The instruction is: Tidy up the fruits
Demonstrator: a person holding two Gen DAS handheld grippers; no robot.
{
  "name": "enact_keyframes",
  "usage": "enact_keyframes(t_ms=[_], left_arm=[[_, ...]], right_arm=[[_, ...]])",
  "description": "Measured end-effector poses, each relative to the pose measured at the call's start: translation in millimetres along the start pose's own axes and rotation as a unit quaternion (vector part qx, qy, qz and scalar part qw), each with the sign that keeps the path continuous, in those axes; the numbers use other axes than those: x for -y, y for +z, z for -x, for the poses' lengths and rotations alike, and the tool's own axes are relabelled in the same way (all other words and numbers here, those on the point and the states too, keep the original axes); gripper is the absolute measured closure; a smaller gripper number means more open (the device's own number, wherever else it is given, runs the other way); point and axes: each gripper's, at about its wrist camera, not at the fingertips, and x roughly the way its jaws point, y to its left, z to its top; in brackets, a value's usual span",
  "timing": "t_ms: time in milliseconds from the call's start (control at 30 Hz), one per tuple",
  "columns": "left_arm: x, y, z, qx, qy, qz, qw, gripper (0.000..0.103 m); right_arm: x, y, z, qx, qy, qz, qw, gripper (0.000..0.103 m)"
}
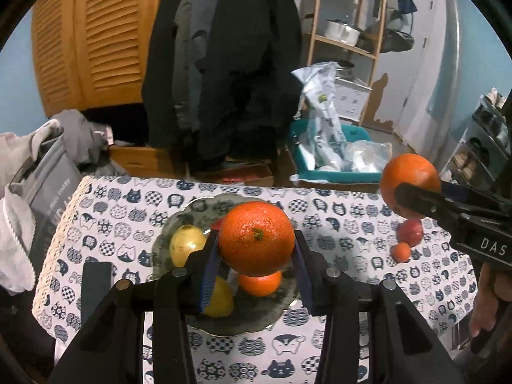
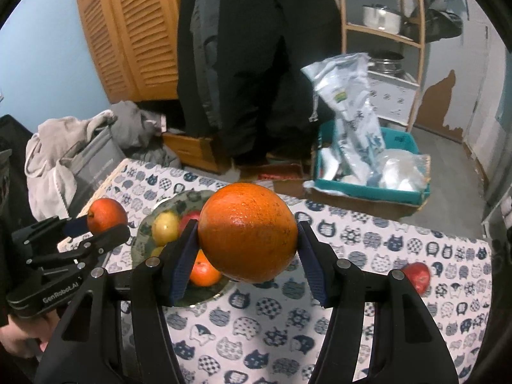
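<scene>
Cat-print tablecloth (image 1: 352, 224); left-held orange (image 1: 256, 238) stem faces camera.

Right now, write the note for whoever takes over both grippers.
Left gripper: shut on a tangerine, above the plate.
Right gripper: shut on a big orange, near the plate, not over it.
Done: the plate holds a yellow fruit, a lemon, a small orange and something red.
Left: set down both held fruits, then fetch the red fruit and tiny orange one from the tablecloth.
</scene>
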Motion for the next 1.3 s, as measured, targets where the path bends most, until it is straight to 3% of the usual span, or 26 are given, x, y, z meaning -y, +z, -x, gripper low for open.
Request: enact_keyframes(t_ms=[667, 967, 1133, 1300], left_arm=[[-49, -18, -90, -0.093, 0.012, 0.058, 0.9939, 0.059], [-51, -27, -113, -0.118, 0.014, 0.054, 0.9914, 0.059], [-52, -29, -117, -0.124, 0.018, 0.046, 0.9911, 0.039], [-53, -26, -113, -0.119, 0.026, 0.039, 0.9918, 0.036]], right_arm=[[-18, -11, -114, -0.085, 0.008, -0.008, 0.996, 0.042], [-20, -14, -142, -0.109, 0.027, -0.011, 0.994, 0.042], [-18, -13, -152, -0.118, 0.037, -0.024, 0.992, 0.042], [-17, -14, -162, -0.127, 0.044, -0.032, 0.99, 0.042]])
